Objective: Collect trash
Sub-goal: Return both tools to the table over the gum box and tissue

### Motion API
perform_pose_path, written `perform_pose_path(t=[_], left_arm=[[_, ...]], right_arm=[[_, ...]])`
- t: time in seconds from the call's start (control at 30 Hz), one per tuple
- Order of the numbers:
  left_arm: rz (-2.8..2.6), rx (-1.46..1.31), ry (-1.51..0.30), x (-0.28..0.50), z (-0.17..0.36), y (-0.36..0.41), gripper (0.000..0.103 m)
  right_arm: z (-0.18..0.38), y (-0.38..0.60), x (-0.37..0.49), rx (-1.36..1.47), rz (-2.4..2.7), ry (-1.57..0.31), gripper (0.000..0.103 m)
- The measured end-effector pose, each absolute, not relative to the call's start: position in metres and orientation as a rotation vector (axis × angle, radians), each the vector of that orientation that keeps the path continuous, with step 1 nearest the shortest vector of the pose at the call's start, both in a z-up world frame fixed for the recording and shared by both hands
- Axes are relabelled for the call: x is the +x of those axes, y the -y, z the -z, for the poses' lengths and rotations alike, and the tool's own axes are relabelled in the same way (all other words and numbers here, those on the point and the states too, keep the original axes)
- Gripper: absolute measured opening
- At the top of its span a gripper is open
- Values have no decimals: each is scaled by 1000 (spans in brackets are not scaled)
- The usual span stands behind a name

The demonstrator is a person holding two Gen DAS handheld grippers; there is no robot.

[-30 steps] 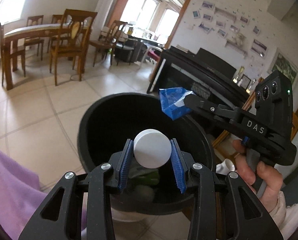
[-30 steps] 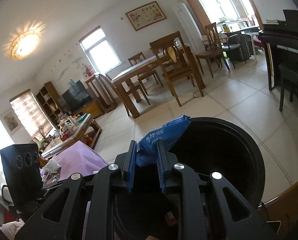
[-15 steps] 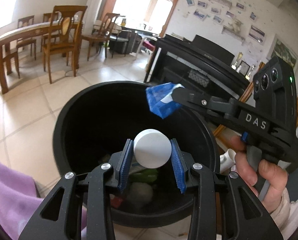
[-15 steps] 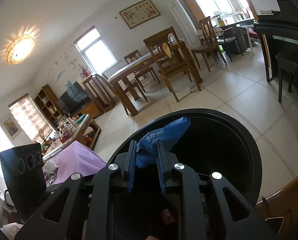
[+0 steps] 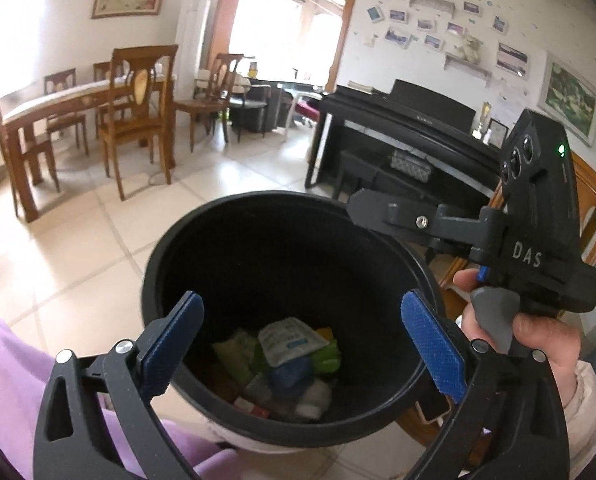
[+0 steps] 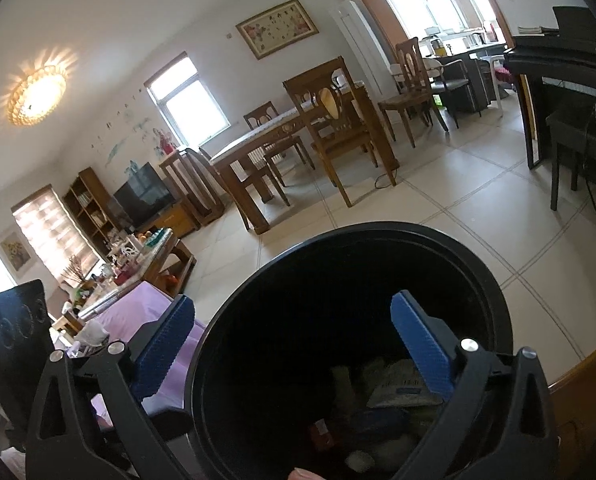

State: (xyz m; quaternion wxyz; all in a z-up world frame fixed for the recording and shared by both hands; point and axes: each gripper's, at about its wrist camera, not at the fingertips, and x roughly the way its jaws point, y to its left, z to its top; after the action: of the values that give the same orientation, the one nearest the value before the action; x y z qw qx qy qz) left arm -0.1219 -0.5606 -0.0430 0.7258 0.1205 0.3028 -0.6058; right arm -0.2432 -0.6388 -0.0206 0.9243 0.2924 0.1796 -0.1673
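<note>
A round black trash bin (image 5: pixel 154 276) stands on the tiled floor below both grippers; it also shows in the right wrist view (image 6: pixel 494 292). Several pieces of trash lie at its bottom, among them a white packet (image 5: pixel 288 338), a blue wrapper (image 5: pixel 290 372) and green wrappers (image 5: pixel 328 356). My left gripper (image 5: pixel 302 328) is wide open and empty over the bin's near rim. My right gripper (image 6: pixel 294 332) is wide open and empty over the bin; it shows in the left wrist view at the bin's right rim (image 5: pixel 418 224).
A purple cloth (image 5: pixel 2 364) covers a surface at the left. A black piano (image 5: pixel 402 136) stands behind the bin. A wooden dining table with chairs (image 5: pixel 98 108) is further back. A cluttered coffee table (image 6: pixel 138 256) is at the left.
Both grippers have opened. The white round lid left my left gripper and the blue wrapper left my right gripper; the wrapper now lies in the bin.
</note>
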Motion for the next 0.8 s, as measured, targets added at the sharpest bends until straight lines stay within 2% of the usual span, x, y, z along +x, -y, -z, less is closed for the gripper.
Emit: perform_pose_path(t=[0.4, 0.8], left_arm=[[1264, 215, -638, -103, 24, 497, 98], [909, 69, -640, -13, 7, 326, 98]], right_arm=[[16, 626, -234, 589, 354, -423, 98], [10, 556, -176, 507, 229, -521, 98]])
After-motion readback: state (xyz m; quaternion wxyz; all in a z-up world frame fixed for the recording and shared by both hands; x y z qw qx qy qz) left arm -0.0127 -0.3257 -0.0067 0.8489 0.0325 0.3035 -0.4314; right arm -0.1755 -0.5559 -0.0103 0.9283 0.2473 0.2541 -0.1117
